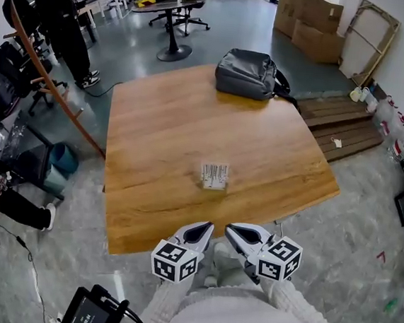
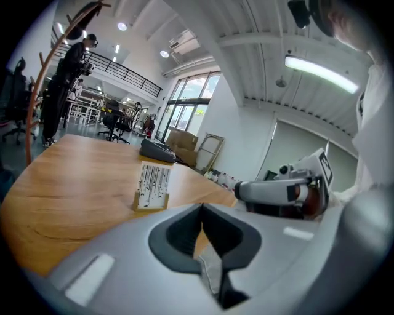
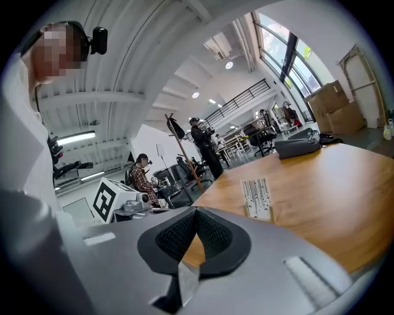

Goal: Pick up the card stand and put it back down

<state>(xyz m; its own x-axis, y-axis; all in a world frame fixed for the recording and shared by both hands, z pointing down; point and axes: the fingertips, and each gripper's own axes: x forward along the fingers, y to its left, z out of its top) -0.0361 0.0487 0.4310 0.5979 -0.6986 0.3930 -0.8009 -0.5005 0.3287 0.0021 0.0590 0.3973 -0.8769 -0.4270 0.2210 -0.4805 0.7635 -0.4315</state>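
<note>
Head view: card stand (image 1: 214, 176) mid-table (image 1: 156, 117), well clear of edges.

No words or numbers can be read. The card (image 2: 154, 181) in the card stand (image 1: 214, 185) bears rows of dark print too small to make out. The cubes (image 1: 175, 260) show only black-and-white square patterns. The screen (image 1: 89, 317) carries illegible marks.

- The left gripper (image 2: 201, 208) fills the foreground, jaws pressed together with nothing between them.
- The card stand (image 2: 152, 186) stands upright on the wooden worktop (image 2: 68, 178), ahead of the jaws and apart from them.
- A grey bag (image 2: 157, 149) lies at the far edge.
- The right gripper (image 2: 280, 191) shows alongside at the right.
- A person (image 2: 61, 86) stands far left.
</note>
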